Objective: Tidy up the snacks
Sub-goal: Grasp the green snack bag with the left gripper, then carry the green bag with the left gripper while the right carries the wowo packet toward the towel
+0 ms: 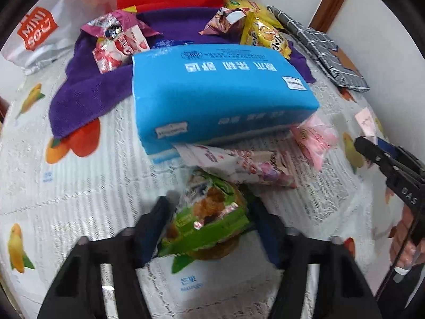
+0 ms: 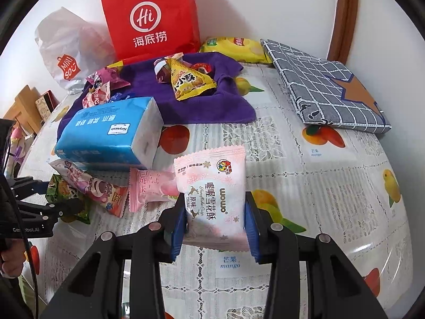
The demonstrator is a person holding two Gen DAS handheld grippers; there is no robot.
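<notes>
Near the blue tissue pack on the bench: left claw around but not yet squeezing green snack bag, right claw clenched on pink snack packet, both light, soft, crinkly, best pinched mid-sides

Right gripper: shut tight on the pink snack, one blue pad on each side.
Tissue pack: blue, lying on the table.
Purple cloth: yellow snack sits on it.
Red bag: stands at the wall.
Left gripper: at the green snack, maybe touching.
</notes>
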